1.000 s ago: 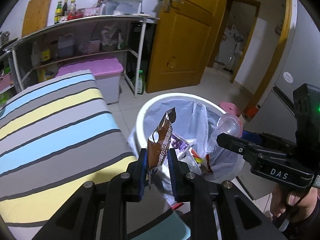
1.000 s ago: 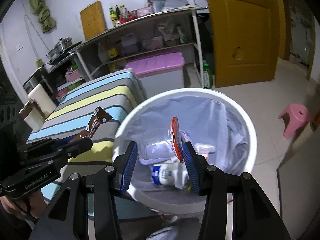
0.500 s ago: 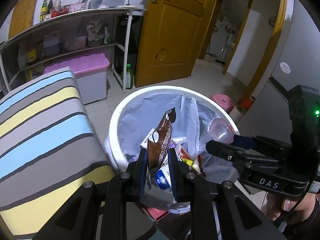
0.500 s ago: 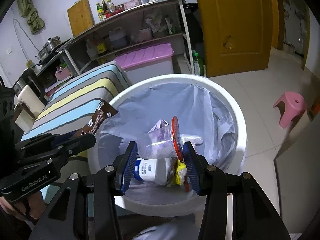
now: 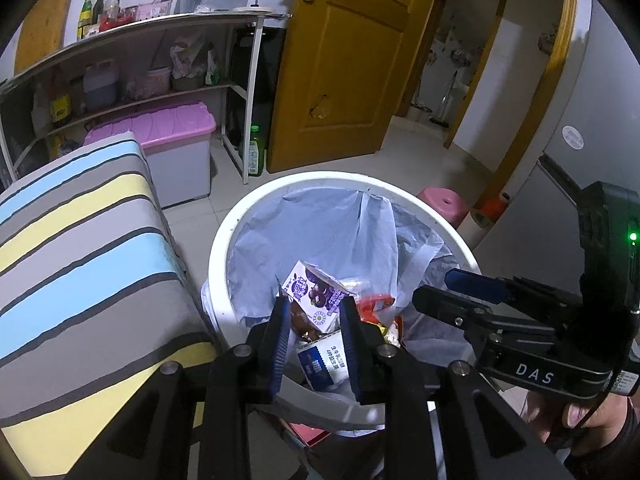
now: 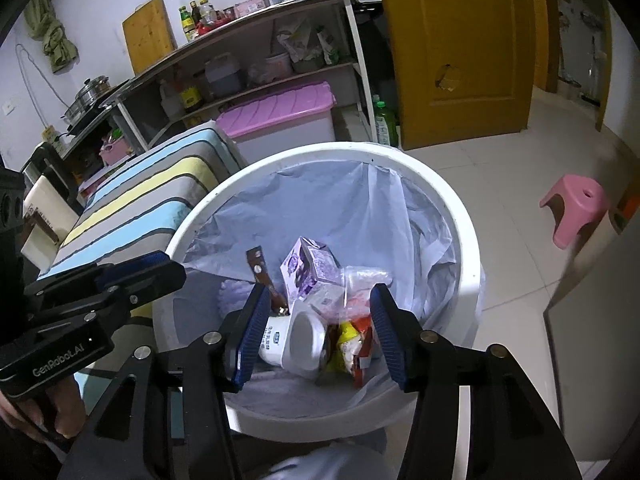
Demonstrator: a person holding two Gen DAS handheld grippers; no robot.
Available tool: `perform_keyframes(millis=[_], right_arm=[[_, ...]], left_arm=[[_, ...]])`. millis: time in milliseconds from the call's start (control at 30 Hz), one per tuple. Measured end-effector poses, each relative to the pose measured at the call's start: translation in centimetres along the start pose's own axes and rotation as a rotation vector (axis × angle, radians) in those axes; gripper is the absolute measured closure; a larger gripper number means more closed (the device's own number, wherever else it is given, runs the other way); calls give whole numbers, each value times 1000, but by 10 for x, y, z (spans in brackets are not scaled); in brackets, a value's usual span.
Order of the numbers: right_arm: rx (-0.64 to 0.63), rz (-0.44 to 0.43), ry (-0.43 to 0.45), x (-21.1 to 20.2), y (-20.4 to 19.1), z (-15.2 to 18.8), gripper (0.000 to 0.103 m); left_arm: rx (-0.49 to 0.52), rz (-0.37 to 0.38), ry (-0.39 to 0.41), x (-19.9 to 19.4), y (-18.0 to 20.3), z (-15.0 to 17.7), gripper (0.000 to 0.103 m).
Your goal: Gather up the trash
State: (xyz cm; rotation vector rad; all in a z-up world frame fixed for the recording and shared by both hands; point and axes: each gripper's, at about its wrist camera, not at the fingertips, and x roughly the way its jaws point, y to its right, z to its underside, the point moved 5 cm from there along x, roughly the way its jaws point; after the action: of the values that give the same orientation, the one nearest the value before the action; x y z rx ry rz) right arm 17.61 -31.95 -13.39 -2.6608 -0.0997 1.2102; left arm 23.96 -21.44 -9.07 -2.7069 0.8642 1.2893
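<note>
Trash lies heaped in the white bin, inside its pale liner: a brown wrapper standing on end, a purple carton, a white cup on its side, and a red-and-yellow packet. My left gripper hangs over the rim, jaws parted, holding nothing. My right gripper gapes wide and empty above the pile.

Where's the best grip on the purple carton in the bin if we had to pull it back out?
Take the purple carton by its raised gable end, coming straight down from above. It sits tilted atop the pile in the bin, upper end clear, while the lower part is wedged among the other trash.
</note>
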Motion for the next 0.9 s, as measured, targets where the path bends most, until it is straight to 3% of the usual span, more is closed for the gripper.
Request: perform_keyframes(millis=[733, 900], right_arm=[[-85, -37, 82, -48, -52, 8, 49], [-109, -52, 95, -60, -67, 15, 49]], left_arm=[[-35, -37, 94, -72, -8, 20, 76], [-54, -75, 123, -95, -15, 32, 75]])
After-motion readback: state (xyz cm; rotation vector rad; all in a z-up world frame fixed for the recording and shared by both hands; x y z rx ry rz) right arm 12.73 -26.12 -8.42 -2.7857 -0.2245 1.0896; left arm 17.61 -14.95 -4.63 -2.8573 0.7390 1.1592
